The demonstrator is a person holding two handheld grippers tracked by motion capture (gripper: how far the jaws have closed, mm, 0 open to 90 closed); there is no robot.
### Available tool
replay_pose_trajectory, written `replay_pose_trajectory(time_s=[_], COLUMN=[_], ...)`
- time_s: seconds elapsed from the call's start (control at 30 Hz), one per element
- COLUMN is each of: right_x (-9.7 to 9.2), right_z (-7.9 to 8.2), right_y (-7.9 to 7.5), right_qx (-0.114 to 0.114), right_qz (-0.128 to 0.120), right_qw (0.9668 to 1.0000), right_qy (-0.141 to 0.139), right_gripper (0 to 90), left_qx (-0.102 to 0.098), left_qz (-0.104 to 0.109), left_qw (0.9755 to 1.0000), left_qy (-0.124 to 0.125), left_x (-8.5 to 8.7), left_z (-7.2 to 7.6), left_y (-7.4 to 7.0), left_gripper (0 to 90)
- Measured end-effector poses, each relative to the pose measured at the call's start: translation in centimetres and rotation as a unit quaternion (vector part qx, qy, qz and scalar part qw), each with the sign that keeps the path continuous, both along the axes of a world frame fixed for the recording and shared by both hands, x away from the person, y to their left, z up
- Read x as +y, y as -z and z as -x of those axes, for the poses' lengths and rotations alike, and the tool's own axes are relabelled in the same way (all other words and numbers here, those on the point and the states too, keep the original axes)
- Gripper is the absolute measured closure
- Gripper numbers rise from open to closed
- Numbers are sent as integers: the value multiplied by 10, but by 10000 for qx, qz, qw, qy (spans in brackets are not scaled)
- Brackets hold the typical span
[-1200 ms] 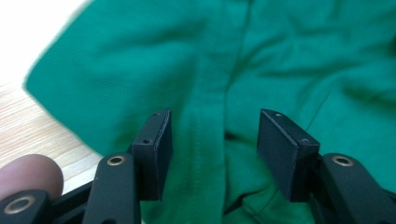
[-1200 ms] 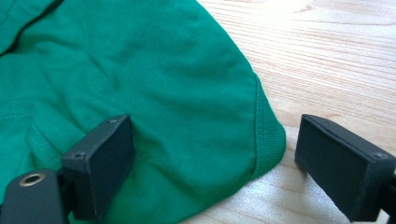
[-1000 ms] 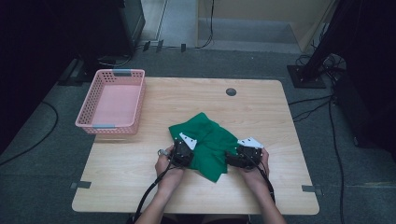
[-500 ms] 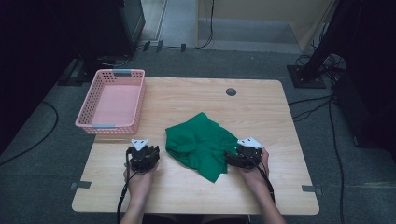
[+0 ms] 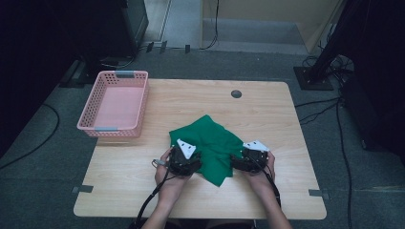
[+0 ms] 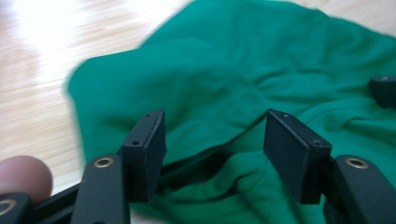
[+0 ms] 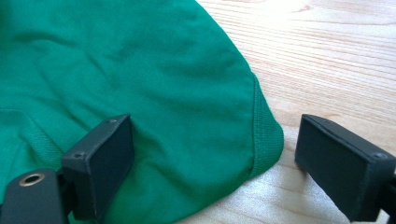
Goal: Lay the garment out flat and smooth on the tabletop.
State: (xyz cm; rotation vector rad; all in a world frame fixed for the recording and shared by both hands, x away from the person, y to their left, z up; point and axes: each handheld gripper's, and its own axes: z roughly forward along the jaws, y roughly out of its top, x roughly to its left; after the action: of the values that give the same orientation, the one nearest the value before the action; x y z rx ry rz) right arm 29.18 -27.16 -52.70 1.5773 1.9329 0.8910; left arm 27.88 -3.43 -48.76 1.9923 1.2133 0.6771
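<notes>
High view, green cloth [image 5: 210,143] on table [image 5: 143,186], left tongs [image 5: 185,160] just opening, right tongs [image 5: 248,160] apart.

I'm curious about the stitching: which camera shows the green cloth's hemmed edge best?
The right gripper view: the green cloth shows its stitched hem close up. The left gripper view gives blurred folds; the high view gives its whole outline.

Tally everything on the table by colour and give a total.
Green: 1, the cloth
Pink: 1, the basket
Black: 2, the left gripper and the right gripper, both open
Total: 4
</notes>
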Motion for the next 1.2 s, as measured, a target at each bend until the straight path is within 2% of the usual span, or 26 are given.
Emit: replay_pose_trajectory(time_s=[0.1,0.2,0.23,0.33,0.43,0.53,0.63,0.67,0.7,0.73,0.8,0.87,0.97,1.1,1.17,1.2], right_x=[0,0,0,0,0,0,0,0,0,0,0,0,0,0,0,0], right_z=[0,0,0,0,0,0,0,0,0,0,-1,-1,-1,-1,-1,-1], right_y=[0,0,0,0,0,0,0,0,0,0,0,0,0,0,0,0], right_qx=[1,1,1,0,1,1,1,1,2,3,5,7,5,3,3,2], right_qz=[0,0,-1,0,0,0,1,-1,0,1,-1,-1,2,2,1,1], right_qw=[10000,10000,10000,10000,10000,10000,10000,10000,10000,10000,10000,10000,10000,10000,10000,10000], right_qy=[-1,-8,-10,-13,-13,-12,-12,-12,-12,-12,-5,6,8,17,16,14], right_gripper=[118,118,118,118,118,118,118,118,118,118,118,118,118,118,118,118], left_qx=[-1,-127,-199,-270,-296,-374,-391,-382,-336,-315,-354,-297,-196,-96,-171,-247], left_qz=[-267,-549,-549,-392,-128,163,372,433,497,538,385,286,72,-385,-656,-726], left_qw=[9995,9984,9982,9987,9987,9964,9919,9916,9933,9953,9980,9991,9995,9984,9974,9970], left_qy=[143,-4,-138,-174,-387,-738,-1153,-1158,-985,-736,-358,-56,248,395,246,122], left_x=[-12,-17,-15,-6,14,44,74,80,81,77,60,39,8,-20,-27,-27], left_z=[-4,-8,-10,-16,-18,-17,-15,-13,-11,-8,-1,2,0,-7,-12,-14], left_y=[7,11,11,7,-1,-9,-12,-13,-14,-14,-14,-11,-2,11,16,17], left_gripper=[376,379,488,733,871,900,900,872,811,739,616,558,489,426,447,509])
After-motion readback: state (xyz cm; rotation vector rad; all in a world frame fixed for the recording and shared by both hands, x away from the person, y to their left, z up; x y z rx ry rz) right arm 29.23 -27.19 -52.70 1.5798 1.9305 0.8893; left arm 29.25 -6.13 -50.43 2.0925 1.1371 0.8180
